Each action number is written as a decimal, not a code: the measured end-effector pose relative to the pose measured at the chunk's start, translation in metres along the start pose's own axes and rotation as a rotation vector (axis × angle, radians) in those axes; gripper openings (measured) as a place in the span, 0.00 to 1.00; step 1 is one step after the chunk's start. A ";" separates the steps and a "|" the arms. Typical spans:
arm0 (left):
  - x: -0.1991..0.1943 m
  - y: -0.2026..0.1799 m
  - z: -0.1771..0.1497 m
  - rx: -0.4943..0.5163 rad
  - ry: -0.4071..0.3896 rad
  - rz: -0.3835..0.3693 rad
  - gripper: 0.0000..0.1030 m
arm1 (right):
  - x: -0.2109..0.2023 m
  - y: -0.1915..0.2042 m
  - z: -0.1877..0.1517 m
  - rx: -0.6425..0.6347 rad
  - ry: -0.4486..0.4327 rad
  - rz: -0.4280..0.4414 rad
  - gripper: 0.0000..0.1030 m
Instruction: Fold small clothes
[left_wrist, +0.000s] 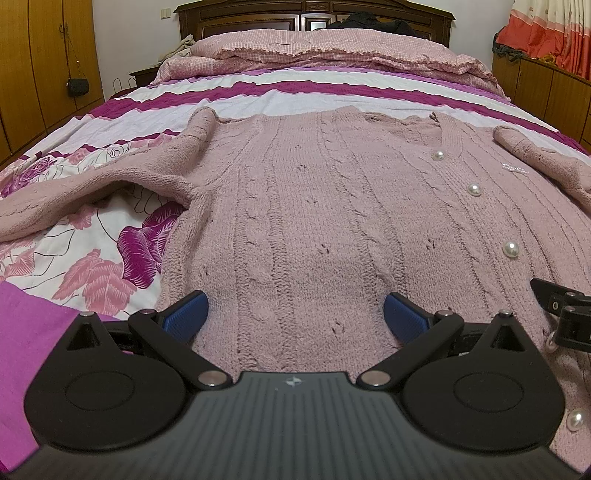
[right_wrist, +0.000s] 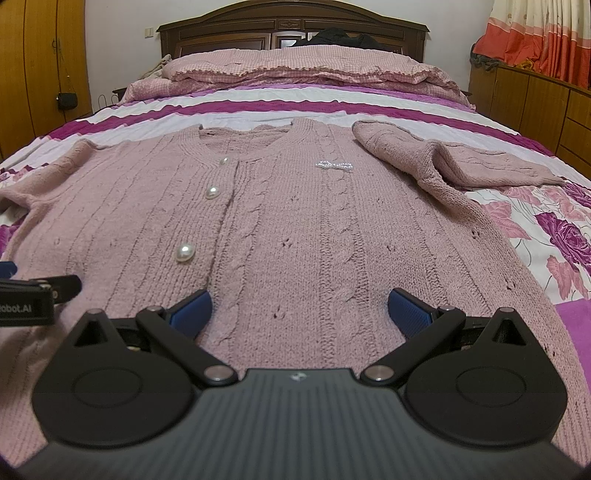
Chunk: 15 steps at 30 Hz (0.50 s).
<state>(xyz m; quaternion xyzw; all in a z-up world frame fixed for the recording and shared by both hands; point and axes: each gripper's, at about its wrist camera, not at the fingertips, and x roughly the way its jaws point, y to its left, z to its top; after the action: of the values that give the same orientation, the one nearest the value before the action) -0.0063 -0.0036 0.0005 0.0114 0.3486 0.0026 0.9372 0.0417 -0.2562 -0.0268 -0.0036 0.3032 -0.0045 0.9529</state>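
Pink and bumpy, the knitted cardigan (right_wrist: 295, 229) (round pearl buttons (right_wrist: 185, 252)) lies flat on the flowery bedspread (left_wrist: 110, 236). Left gripper (left_wrist: 295, 314) and right gripper (right_wrist: 299, 314) gape wide, holding nothing.

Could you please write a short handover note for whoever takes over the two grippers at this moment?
Left gripper: open, holding nothing, low over the hem end of the pink cardigan, on its left half.
Right gripper: open, holding nothing, low over the hem end of the right half.
The cardigan lies face up and buttoned on the floral bedspread, neckline toward the headboard. Left sleeve is spread outward; right sleeve lies bunched and partly doubled over beside the shoulder.
Done: garment laid out roughly flat.
Left: every fold, it seems; probably bring the sleeves in first, then fold the body.
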 end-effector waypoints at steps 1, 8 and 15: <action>0.000 0.000 0.000 0.000 0.000 0.000 1.00 | 0.000 0.000 0.000 0.000 0.000 0.000 1.00; 0.000 0.000 0.000 0.000 0.000 0.000 1.00 | 0.000 0.000 0.000 0.002 0.001 0.001 1.00; -0.002 -0.001 -0.001 0.000 0.006 0.000 1.00 | 0.000 0.001 -0.001 0.002 0.001 0.001 1.00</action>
<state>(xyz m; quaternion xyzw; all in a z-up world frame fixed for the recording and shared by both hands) -0.0084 -0.0044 0.0007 0.0114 0.3513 0.0027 0.9362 0.0411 -0.2556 -0.0282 -0.0025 0.3038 -0.0045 0.9527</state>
